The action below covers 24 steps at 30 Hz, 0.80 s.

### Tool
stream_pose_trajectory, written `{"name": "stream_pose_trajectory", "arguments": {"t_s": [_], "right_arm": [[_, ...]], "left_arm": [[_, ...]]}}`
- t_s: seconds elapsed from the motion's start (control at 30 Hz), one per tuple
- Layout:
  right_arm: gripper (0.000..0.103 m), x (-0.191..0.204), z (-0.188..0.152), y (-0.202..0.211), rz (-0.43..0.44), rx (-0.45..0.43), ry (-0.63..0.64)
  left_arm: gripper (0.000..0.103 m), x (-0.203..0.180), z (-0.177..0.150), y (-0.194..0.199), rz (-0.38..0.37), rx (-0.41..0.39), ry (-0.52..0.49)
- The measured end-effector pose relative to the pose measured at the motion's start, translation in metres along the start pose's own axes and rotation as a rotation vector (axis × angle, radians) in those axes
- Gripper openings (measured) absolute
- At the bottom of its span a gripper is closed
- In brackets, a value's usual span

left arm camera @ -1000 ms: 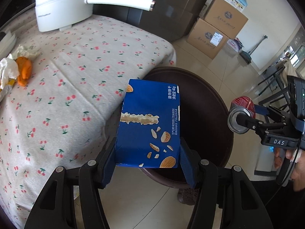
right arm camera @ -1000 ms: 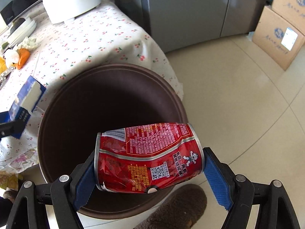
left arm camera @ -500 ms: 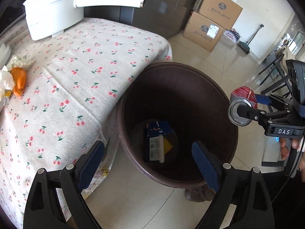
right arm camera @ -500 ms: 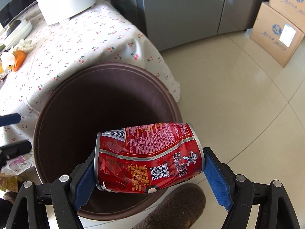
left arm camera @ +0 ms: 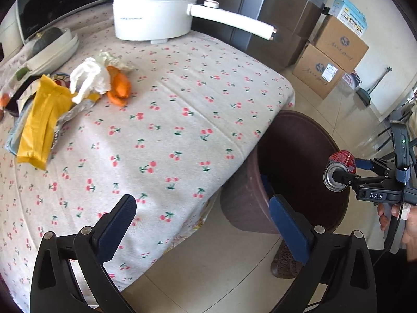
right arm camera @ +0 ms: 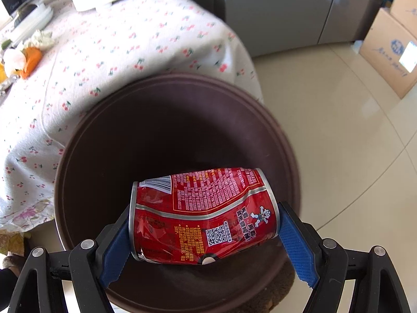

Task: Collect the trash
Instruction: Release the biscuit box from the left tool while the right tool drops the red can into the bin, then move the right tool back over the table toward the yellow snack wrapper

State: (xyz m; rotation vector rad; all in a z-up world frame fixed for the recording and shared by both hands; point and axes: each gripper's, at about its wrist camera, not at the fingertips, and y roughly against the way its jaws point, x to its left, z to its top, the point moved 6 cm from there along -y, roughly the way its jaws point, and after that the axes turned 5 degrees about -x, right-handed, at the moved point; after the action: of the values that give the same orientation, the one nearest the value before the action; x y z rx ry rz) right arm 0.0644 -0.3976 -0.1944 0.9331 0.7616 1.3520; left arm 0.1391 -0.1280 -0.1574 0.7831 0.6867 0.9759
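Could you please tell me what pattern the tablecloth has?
The tablecloth is off-white with small red cherries, clearest in the left wrist view.

table (left arm camera: 182, 135) w/ cherry-print cloth | on it: white pot (left arm camera: 153, 7) at back, white dish (left arm camera: 52, 49) back-left, yellow wrapper (left arm camera: 39, 120), white tissue (left arm camera: 88, 78), orange peel (left arm camera: 118, 88) | floor (right arm camera: 351, 130): brown bin (right arm camera: 78, 156) beside table, cardboard boxes (left arm camera: 328, 62)

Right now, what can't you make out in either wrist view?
- Bottom of the dark brown round plastic bin: right wrist view, hidden by shadow and the dented red drink can in the right tool.
- Bin contents: left wrist view, cut off by its near wall; only a blue sliver shows.
- Trash beside the yellow foil wrapper: cut off by the left edge.
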Motion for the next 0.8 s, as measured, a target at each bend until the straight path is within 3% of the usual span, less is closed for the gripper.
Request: {"name": "stream_pose_trajectory", "arguments": {"t_s": [0.27, 0.8], "right_arm": [[0.096, 0.020, 0.007, 0.002, 0.020, -0.007, -0.004], [0.099, 0.104, 0.052, 0.027, 0.061, -0.095, 0.115]], "left_arm": [[0.103, 0.045, -0.004, 0.025, 0.054, -0.017, 0.045], [0.103, 0.127, -0.019, 0.064, 0.118, -0.054, 0.196]]}}
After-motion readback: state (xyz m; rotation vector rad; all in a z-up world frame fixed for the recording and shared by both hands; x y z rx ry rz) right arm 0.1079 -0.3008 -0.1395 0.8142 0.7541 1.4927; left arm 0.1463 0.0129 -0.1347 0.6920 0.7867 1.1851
